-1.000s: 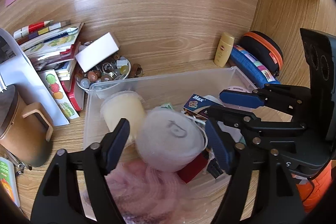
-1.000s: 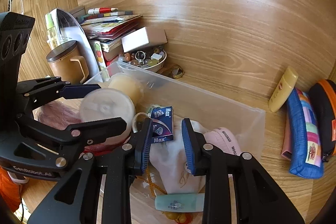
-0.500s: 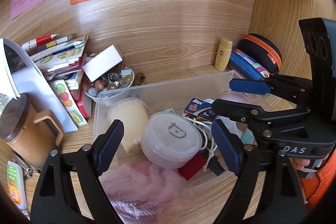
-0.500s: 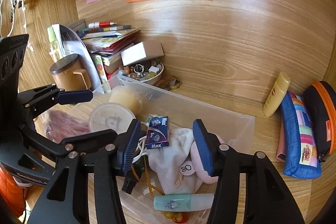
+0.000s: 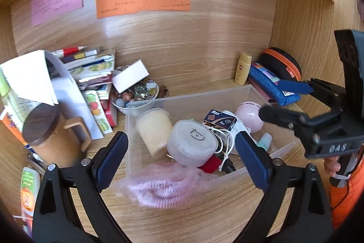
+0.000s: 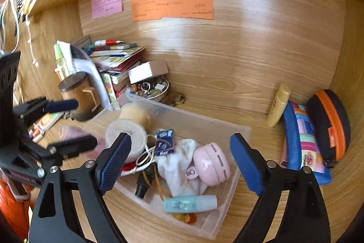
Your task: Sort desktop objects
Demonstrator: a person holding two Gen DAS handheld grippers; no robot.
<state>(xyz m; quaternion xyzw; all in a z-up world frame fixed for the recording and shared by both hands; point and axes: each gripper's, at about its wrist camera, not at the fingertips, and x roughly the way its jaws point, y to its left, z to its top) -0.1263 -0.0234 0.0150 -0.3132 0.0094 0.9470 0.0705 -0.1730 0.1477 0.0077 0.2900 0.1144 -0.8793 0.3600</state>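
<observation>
A clear plastic bin [image 5: 188, 98] [image 6: 229, 129] sits on the wooden desk. It holds a white lidded tub [image 5: 191, 145] [image 6: 126, 133], a cream cup [image 5: 154, 129], a blue Max box [image 5: 220, 121] [image 6: 165, 142], a pink round case [image 5: 249, 115] [image 6: 211, 163], a white cloth [image 6: 182, 165] and a mint tube [image 6: 190, 203]. A pink mesh bag [image 5: 163, 186] hangs over the bin's near edge. My left gripper [image 5: 182, 158] is open and empty above the bin's near side. My right gripper [image 6: 179, 163] is open and empty above the bin.
A brown lidded mug [image 5: 49, 140], books [image 5: 91, 74] and a bowl of trinkets [image 5: 138, 92] with a white box [image 5: 129, 79] stand left of the bin. A yellow bottle [image 6: 278, 105], blue pencil case [image 6: 302, 142] and black-orange case [image 6: 329, 124] lie right. Sticky notes [image 5: 141, 2] hang on the back wall.
Both grippers have pulled back and up from the bin and opened wide. The right gripper let go of the blue Max box and the left of the white tub; both now lie in the bin.
</observation>
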